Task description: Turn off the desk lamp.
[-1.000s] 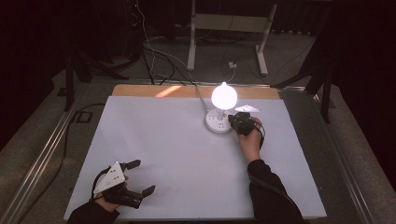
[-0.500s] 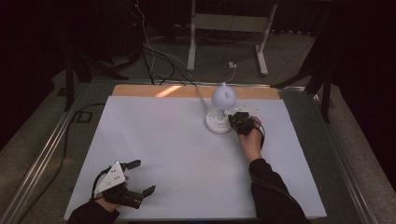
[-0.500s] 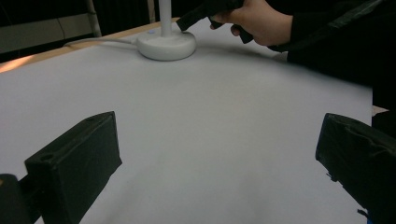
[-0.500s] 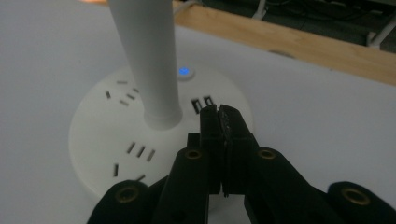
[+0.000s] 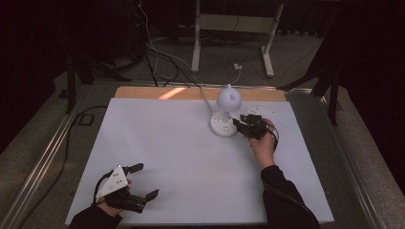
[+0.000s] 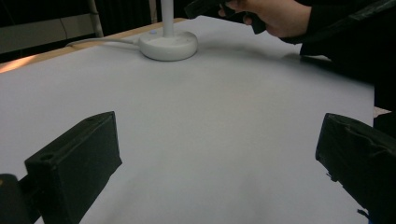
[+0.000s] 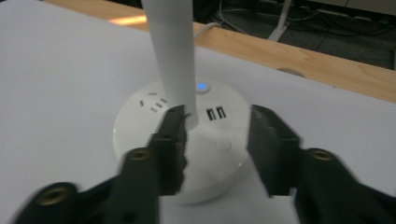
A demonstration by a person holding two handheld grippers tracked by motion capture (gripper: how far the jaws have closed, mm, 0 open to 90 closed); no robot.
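High view: desk lamp (image 5: pixel 225 112) sits upper center of the white counter (image 5: pixel 191 157), globe dark.
R gripper (image 7: pixel 217 140) hangs right over the lamp base (image 7: pixel 187 149) w/ fingers just opened, nothing btwn them. L gripper (image 5: pixel 138 183) lower left, fingers wide apart, empty, well away from lamp.

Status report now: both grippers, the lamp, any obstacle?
Right gripper open, jaws just opening, above lamp base, nothing held. Left gripper open, idle near table edge. Lamp off. No obstacle.
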